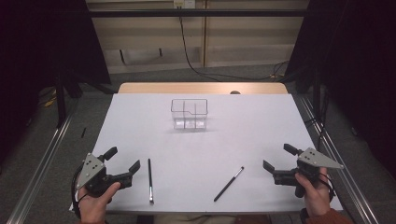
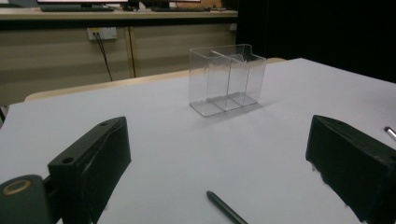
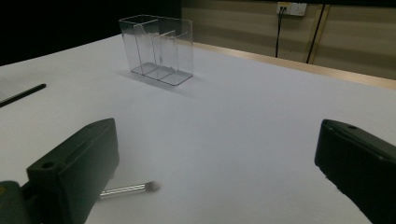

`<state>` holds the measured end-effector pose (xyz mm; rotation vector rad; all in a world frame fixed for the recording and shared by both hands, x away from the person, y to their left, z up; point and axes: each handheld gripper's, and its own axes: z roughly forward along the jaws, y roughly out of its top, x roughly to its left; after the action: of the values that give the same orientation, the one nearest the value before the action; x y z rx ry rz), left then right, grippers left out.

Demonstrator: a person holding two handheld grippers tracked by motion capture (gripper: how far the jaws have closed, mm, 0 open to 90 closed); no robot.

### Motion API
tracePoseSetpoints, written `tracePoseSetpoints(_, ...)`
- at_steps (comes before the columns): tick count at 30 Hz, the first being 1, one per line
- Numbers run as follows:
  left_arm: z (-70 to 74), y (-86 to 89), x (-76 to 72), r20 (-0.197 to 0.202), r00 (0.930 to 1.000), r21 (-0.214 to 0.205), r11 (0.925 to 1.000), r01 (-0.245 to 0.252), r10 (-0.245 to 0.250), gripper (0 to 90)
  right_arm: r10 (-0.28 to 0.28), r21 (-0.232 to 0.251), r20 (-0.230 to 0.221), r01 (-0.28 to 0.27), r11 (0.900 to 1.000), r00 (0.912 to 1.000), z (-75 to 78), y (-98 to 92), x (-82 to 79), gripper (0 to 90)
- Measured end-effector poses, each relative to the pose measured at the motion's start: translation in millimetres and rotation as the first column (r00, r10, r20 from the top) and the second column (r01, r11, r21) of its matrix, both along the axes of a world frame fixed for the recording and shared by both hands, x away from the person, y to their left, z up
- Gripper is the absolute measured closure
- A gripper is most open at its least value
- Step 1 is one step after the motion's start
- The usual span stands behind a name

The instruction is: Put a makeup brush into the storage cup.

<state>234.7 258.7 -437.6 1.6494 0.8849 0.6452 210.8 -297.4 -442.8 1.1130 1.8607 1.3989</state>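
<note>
A white tabletop [image 1: 201,140] carries a clear, divided plastic box [image 1: 188,113] toward its far edge. Near the front edge, two slim brushes: left brush [image 1: 150,180] lengthwise, right brush [image 1: 229,184] angled, tip far-right. Left gripper [image 1: 123,164] and right gripper [image 1: 276,157] hover at the front corners, jaws open, empty.

Clear glossy plastic organizer [image 1: 188,113]

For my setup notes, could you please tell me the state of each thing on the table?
Clear organizer: upright, empty.
Left brush: lying flat, untouched.
Right brush: lying flat at a slant, untouched.
Left gripper: open, holding nothing.
Right gripper: open, holding nothing.
</note>
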Motion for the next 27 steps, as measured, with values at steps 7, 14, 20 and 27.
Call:
tracePoseSetpoints(7,-1.5,-0.6,0.9,-0.032,0.9994,0.022,0.9997,0.012,-0.011,6.6,0.004,0.004,0.0,-0.004,1.0,1.0,-0.1,-0.2,0.3,0.0)
tracePoseSetpoints(14,1.1,0.1,-0.5,-0.055,0.9983,0.02,0.9996,0.019,-0.018,8.0,0.006,0.002,0.0,-0.006,1.0,1.0,-0.1,0.8,1.2,0.0)
tracePoseSetpoints(20,5.8,-4.0,-1.3,-0.054,0.9974,0.03,0.9984,0.048,-0.047,8.0,0.016,-0.012,-0.003,-0.016,0.9998,0.9999,0.8,3.9,-0.9,0.0)
tracePoseSetpoints(27,11.2,-7.5,0.6,-0.055,0.9961,0.049,0.9962,0.072,-0.07,8.5,0.024,-0.019,-0.001,-0.024,0.9995,0.9997,1.1,6.9,-0.6,0.0)
